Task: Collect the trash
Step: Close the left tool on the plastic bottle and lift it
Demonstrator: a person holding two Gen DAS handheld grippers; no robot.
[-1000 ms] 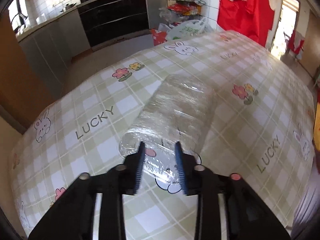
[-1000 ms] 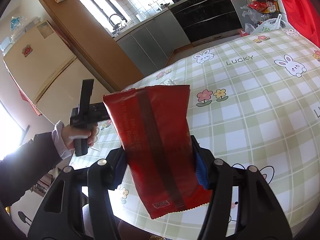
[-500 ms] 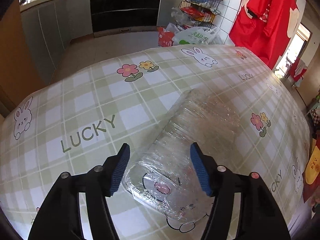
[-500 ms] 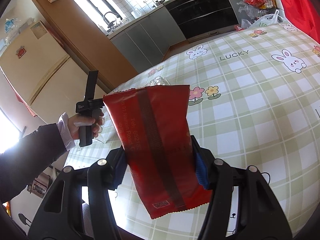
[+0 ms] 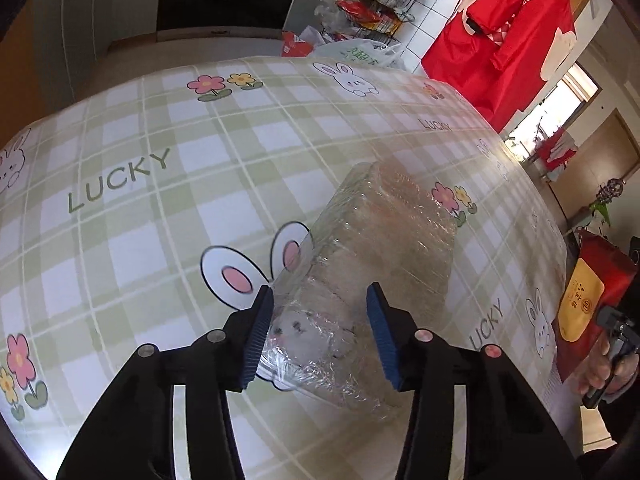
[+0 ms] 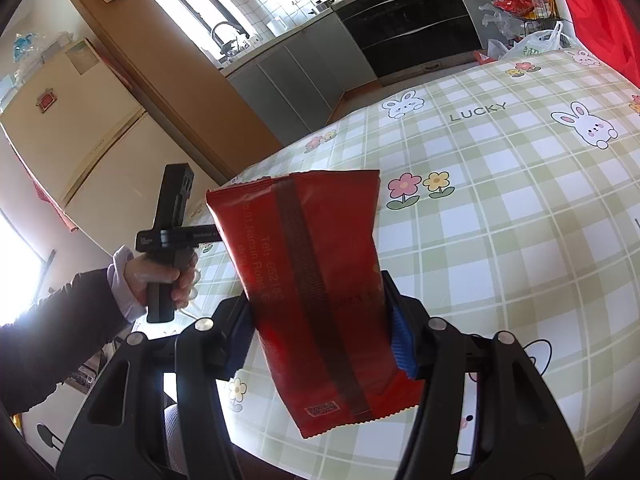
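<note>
Straddling the clear wrapper (image 5: 372, 276) lying mid-worktop (image 5: 168, 184), my left tool (image 5: 320, 336) gapes wide, its pads not squeezing it; my right tool (image 6: 320, 332) pinches the red packet (image 6: 316, 292) above the near edge.

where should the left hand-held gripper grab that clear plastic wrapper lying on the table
Across its near end, coming in low along its length. The clear plastic wrapper lies flat on the table, long axis pointing away; its near end is narrow and already sits between the open left hand-held gripper pads.
</note>
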